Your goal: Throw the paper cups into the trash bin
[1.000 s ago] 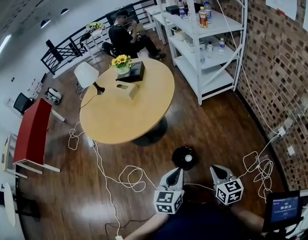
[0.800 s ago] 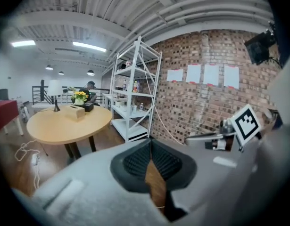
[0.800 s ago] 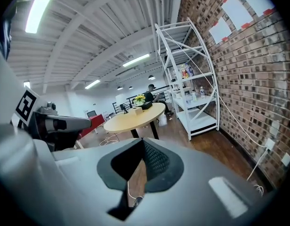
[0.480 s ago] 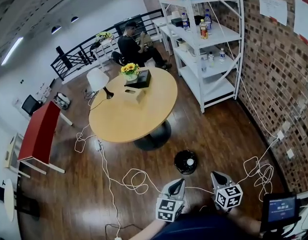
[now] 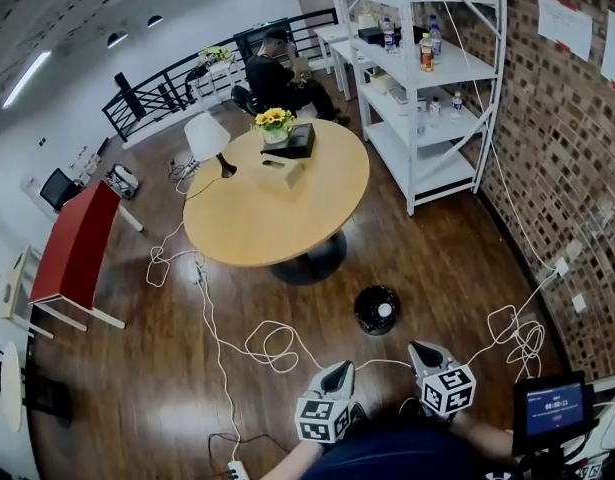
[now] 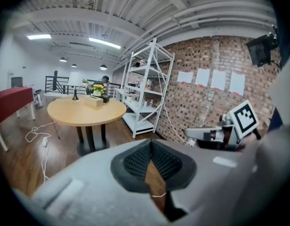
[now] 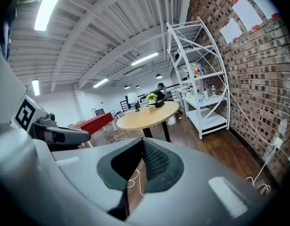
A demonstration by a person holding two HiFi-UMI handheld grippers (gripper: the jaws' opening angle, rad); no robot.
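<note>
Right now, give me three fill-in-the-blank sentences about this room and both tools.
The black trash bin stands on the wooden ____.
The white shelf stands against the ____ wall.
The left tool and right tool are both ____, holding nothing.
Missing words: floor; brick; shut.

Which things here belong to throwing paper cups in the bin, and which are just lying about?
Job: trash bin; white thing inside it, perhaps a cup; left gripper and right gripper, both shut, empty.
Lying about: round table, sunflowers, lamp, white shelf, red table, floor cables.
</note>
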